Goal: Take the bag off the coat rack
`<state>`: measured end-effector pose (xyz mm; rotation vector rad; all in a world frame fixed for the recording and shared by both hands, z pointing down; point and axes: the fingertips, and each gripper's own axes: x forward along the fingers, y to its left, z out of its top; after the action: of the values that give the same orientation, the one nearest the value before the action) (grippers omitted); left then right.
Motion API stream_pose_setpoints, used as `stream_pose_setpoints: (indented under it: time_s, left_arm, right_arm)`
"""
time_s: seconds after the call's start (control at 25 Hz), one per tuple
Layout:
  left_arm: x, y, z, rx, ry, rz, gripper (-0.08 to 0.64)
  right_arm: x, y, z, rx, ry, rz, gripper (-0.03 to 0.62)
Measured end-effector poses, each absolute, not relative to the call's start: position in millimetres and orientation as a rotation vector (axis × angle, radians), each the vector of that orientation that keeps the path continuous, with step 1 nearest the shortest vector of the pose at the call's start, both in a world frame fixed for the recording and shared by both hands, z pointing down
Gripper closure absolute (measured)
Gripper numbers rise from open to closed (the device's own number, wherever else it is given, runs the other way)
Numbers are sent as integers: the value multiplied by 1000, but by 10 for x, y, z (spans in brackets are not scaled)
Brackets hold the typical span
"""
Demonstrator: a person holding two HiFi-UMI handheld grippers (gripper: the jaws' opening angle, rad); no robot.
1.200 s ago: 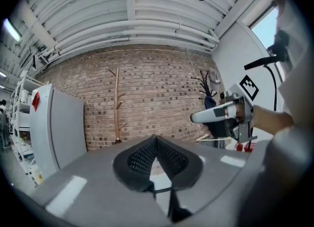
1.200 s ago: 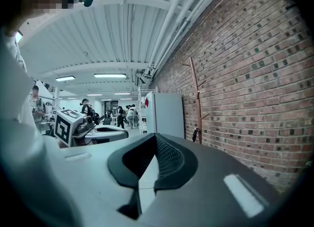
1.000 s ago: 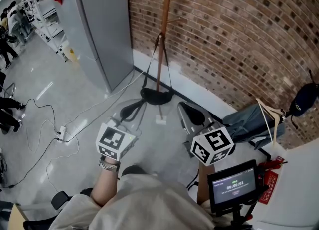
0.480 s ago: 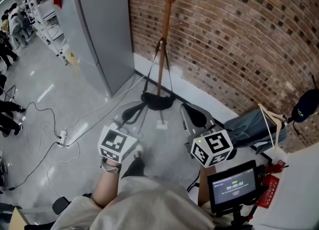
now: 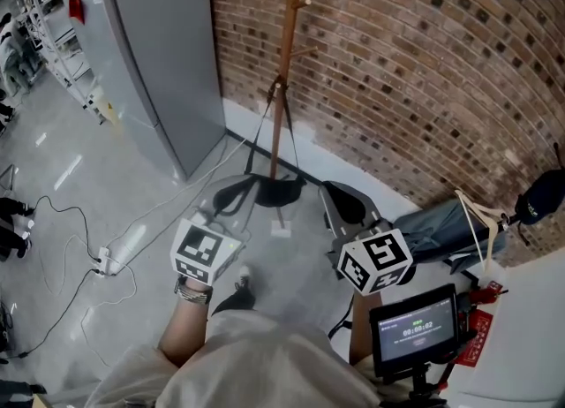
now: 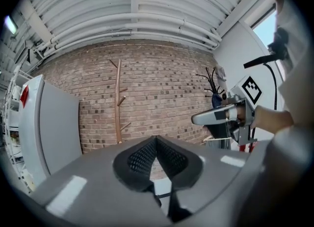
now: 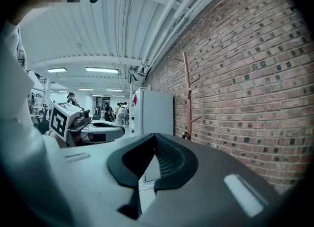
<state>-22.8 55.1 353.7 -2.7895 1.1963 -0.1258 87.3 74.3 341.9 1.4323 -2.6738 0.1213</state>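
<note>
While the person is holding both tools low, a rough red brick wall [image 5: 424,62] is filling the space ahead of them, with a smooth grey metal cabinet [image 5: 150,53] off the left gripper's [image 6: 157,141] outer side. A slim wooden coat rack [image 5: 287,44] with angled pegs is standing ahead of the jaws. The black bag [image 5: 278,190] is hanging from it by long thin straps, its soft, shallow body sagging low just beyond the left gripper. That tool and the right gripper [image 7: 156,140] are pressing ribbed black pads together on nothing.
</note>
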Motion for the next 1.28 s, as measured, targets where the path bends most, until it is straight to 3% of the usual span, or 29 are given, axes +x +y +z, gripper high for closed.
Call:
stream_pose_setpoints:
  time_s: [1.28]
  left_arm:
    - [-607, -1250, 3679, -2895, 1023, -198, 560]
  right_arm:
    - [536, -910, 3619, 1626, -2501, 238, 589]
